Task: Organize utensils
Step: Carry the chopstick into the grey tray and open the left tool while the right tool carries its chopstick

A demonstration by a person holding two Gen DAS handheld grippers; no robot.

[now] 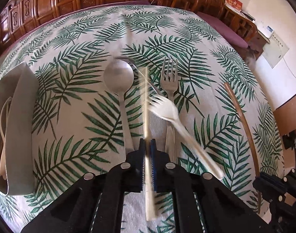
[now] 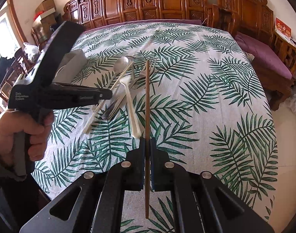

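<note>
My left gripper [image 1: 147,141] is shut on a pale wooden chopstick [image 1: 146,101] and holds it above the table. My right gripper [image 2: 147,140] is shut on a brown chopstick [image 2: 147,97], which also shows at the right of the left wrist view [image 1: 242,116]. On the leaf-print tablecloth lie a metal spoon [image 1: 118,77], a metal fork [image 1: 169,81] and a white plastic fork [image 1: 167,110]. A grey holder [image 1: 18,116] with pale utensils inside stands at the left; it also shows in the right wrist view [image 2: 74,64]. The left gripper [image 2: 109,95] appears there too.
Carved wooden cabinets [image 2: 167,2] and chairs stand behind the table. A purple cushioned bench [image 2: 264,58] is at the right. The tablecloth [image 2: 215,97] spreads wide to the right of the utensils.
</note>
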